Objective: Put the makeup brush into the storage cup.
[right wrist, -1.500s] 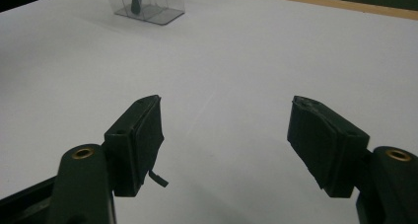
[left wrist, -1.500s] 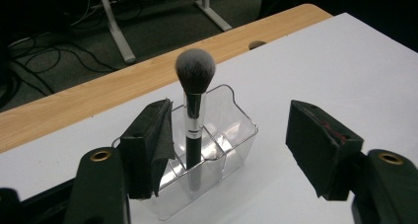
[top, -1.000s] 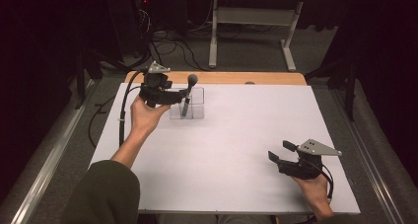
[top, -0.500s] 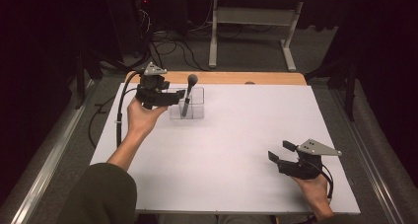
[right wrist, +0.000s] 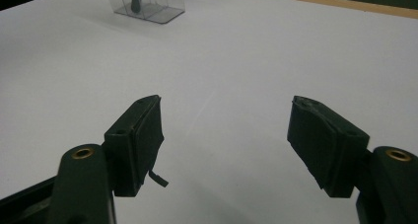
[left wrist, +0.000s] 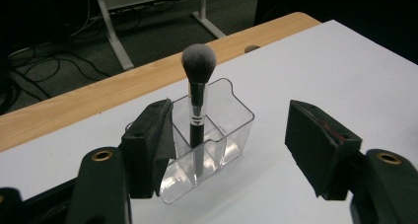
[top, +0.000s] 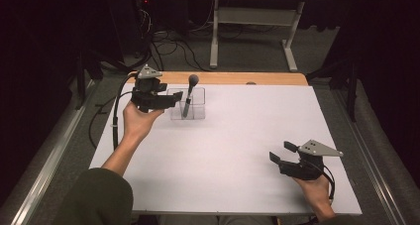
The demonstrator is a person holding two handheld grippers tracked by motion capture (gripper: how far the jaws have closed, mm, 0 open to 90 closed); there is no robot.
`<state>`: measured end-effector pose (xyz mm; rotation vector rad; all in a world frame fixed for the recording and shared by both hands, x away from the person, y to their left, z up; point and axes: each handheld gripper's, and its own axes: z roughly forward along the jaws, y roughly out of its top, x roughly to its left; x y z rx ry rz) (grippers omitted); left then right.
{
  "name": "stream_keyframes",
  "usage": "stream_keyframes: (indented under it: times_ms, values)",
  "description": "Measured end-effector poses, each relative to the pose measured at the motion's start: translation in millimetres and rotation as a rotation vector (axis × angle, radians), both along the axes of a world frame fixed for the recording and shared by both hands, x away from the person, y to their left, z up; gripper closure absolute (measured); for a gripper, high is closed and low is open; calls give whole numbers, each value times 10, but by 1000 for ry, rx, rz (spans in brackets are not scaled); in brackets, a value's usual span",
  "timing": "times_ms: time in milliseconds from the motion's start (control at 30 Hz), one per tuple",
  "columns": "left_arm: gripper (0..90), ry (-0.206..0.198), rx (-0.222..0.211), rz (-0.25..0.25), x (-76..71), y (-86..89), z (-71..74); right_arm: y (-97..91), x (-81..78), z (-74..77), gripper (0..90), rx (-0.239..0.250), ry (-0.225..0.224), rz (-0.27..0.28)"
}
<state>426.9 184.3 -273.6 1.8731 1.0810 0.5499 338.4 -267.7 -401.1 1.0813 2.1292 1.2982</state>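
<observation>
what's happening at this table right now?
A person works at a white table with a two-jaw gripper in each hand. The left gripper is up beside a clear plastic organizer that holds a makeup brush upright, bristles on top. Its jaws stand open and the brush is not gripped. The right gripper rests low near the table's near right corner, open, with nothing between its jaws.

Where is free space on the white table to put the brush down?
The widest bare patch of the white table lies between the clear organizer and the right gripper. The far right side is bare too. It is crowded at the far left, where the left gripper hangs beside the brush.
</observation>
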Motion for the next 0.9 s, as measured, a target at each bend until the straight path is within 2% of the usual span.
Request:
stream_keyframes:
  times_ms: [900]
  values:
    - [353,-9,-19,9,-193,209,-48,7,-2,-2,313,-5,6,0]
